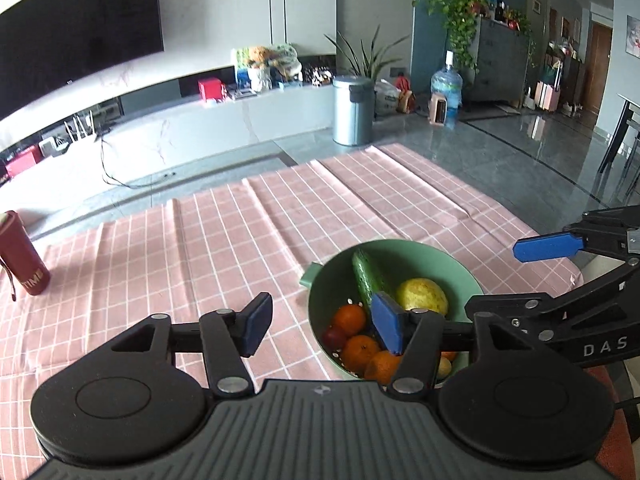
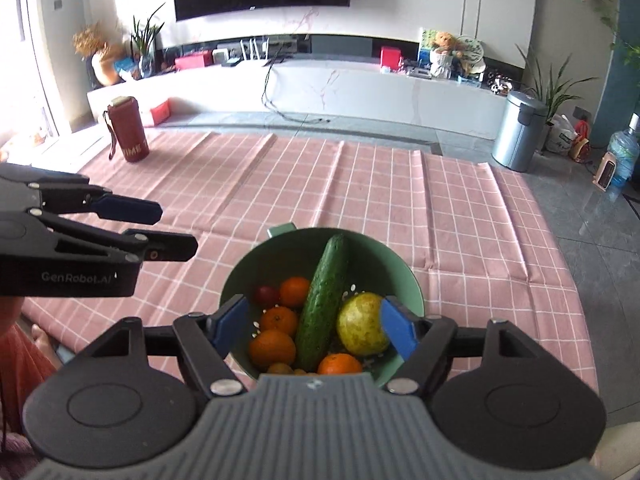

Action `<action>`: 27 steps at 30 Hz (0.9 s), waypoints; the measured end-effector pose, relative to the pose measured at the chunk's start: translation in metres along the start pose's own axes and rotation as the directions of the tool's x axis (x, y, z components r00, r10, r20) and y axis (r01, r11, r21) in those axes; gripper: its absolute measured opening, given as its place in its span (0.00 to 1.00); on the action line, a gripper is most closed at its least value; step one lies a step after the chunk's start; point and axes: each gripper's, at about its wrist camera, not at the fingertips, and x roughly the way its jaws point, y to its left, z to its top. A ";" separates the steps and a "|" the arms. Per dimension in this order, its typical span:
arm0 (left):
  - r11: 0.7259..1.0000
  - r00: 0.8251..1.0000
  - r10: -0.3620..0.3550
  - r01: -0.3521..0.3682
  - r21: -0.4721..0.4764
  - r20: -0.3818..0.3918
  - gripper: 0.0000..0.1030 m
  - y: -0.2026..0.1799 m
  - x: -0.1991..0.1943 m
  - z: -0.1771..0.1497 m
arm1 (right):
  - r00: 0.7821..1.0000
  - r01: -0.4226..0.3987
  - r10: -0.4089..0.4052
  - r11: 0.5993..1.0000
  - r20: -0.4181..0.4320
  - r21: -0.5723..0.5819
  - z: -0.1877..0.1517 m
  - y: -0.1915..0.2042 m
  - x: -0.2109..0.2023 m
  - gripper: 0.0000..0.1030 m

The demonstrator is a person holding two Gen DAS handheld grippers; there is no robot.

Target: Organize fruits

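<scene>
A green colander bowl (image 1: 440,264) (image 2: 256,264) stands on the pink checked tablecloth (image 1: 240,240) (image 2: 360,200) near the front edge. In it lie a cucumber (image 1: 366,280) (image 2: 324,300), a yellow fruit (image 1: 422,294) (image 2: 360,322), several oranges (image 1: 360,350) (image 2: 272,346) and a small dark red fruit (image 1: 334,338) (image 2: 267,294). My left gripper (image 1: 322,326) (image 2: 178,229) hangs open over the bowl's left rim, holding nothing. My right gripper (image 2: 314,328) (image 1: 492,278) is open above the bowl, its blue pads spread to either side of the fruit without touching it.
A red bottle (image 1: 24,256) (image 2: 128,130) stands at the cloth's far left corner. The cloth has raised fold creases. Beyond the table lie a tiled floor, a metal bin (image 1: 352,110) (image 2: 518,130) and a low white cabinet. A person's orange sleeve (image 2: 20,360) shows at lower left.
</scene>
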 end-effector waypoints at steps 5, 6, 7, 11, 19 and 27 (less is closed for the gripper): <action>0.998 0.995 0.060 -0.061 0.014 0.081 0.81 -0.003 -0.022 -0.012 | 0.994 0.025 -0.033 0.997 0.100 0.076 -0.012 0.015 -0.024 0.75; 0.997 0.993 0.074 -0.076 0.019 0.089 0.82 -0.005 -0.024 -0.015 | 0.992 0.033 -0.043 0.996 0.118 0.088 -0.015 0.018 -0.028 0.78; 0.995 0.991 0.098 -0.101 0.027 0.095 0.84 -0.006 -0.025 -0.019 | 0.990 0.039 -0.052 0.994 0.134 0.098 -0.019 0.022 -0.031 0.81; 0.978 0.974 0.182 -0.194 0.081 0.136 0.84 -0.016 -0.028 -0.031 | 0.979 0.060 -0.083 0.990 0.184 0.127 -0.035 0.034 -0.040 0.81; 0.985 0.983 0.173 -0.172 -0.018 0.062 0.84 -0.010 -0.022 -0.052 | 0.970 0.109 -0.137 0.984 0.200 0.145 -0.065 0.052 -0.035 0.82; 0.975 0.980 0.194 -0.197 -0.106 -0.039 0.84 0.004 -0.009 -0.074 | 0.968 0.146 -0.167 0.982 0.189 0.117 -0.082 0.057 -0.018 0.82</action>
